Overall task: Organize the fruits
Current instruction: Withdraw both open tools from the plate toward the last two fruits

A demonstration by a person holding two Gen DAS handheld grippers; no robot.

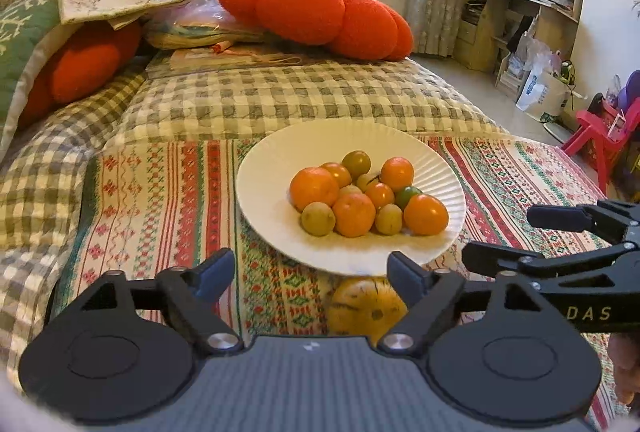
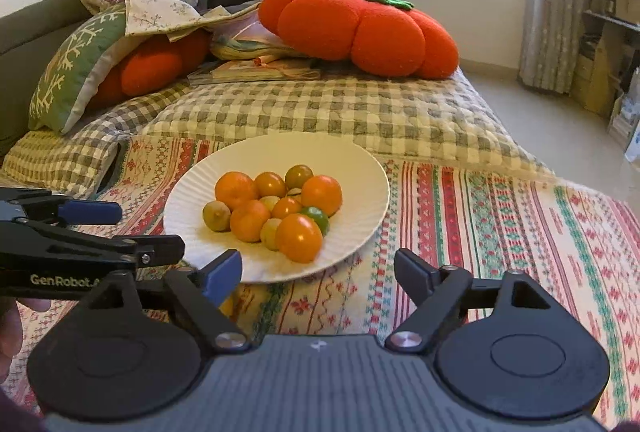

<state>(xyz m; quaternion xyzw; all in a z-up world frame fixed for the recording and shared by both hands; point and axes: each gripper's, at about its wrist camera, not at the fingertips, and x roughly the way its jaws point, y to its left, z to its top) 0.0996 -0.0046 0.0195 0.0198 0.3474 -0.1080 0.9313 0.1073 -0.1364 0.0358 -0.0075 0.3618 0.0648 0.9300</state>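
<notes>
Fruits [image 1: 362, 196] – orange, yellow-green, one green, heaped

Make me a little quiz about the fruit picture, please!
1. True or false: the plate sits on a bare wooden table.
2. How many bright green fruits are in the pile? A) one B) three C) five
3. Fill in: both claws are ____, holding nothing.

Key:
1. False; it rests on a striped cloth.
2. A; one green fruit among the oranges.
3. Open; left claw, right claw.
</notes>
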